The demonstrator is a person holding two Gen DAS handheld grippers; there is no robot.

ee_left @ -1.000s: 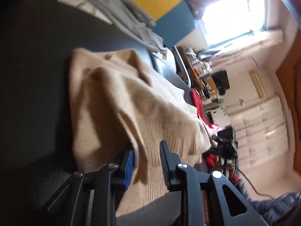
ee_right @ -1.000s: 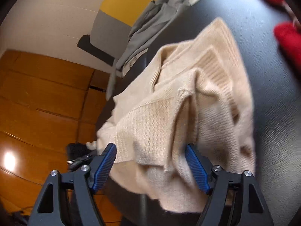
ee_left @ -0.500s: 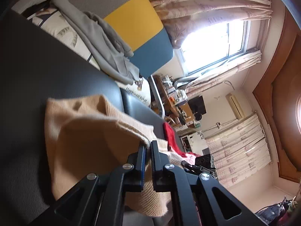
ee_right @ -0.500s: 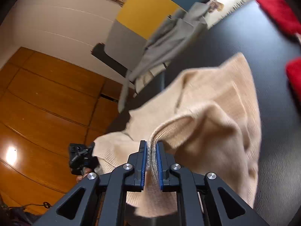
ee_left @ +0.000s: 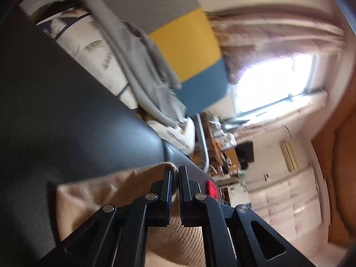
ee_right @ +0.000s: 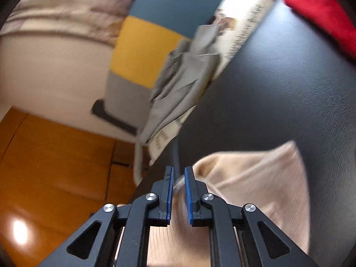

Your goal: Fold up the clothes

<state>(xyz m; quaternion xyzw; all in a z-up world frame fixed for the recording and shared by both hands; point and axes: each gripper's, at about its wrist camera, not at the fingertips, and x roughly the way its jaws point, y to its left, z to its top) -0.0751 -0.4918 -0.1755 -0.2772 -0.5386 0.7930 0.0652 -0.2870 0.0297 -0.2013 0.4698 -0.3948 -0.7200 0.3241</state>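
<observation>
My left gripper (ee_left: 175,173) is pinched tight on an edge of the beige knit sweater (ee_left: 106,191), the ribbed cloth rising between its two black fingers (ee_left: 166,184) and spreading away below and to the left of them. The rest of that sweater lies on the dark leather-like surface (ee_left: 66,115), which fills the left part of the left wrist view. My right gripper (ee_right: 178,175) is likewise clamped on the sweater (ee_right: 255,184): a thin fold of knit sits between its blue pads (ee_right: 188,191), with only a narrow gap left between them, and the cloth fans out to the right of the fingers over the same dark surface (ee_right: 278,84). The picture is blurred near the pads, so I cannot tell how much fabric they hold.

Beyond the dark surface a grey garment (ee_left: 142,66) is draped over a printed white cushion (ee_left: 89,51), in front of a panel of grey, yellow and blue blocks (ee_left: 189,44). A red cloth (ee_right: 320,11) lies at the upper right edge of the right wrist view. A bright window (ee_left: 273,82) with pale curtains shows in the left wrist view, and orange wood flooring (ee_right: 55,166) in the right
</observation>
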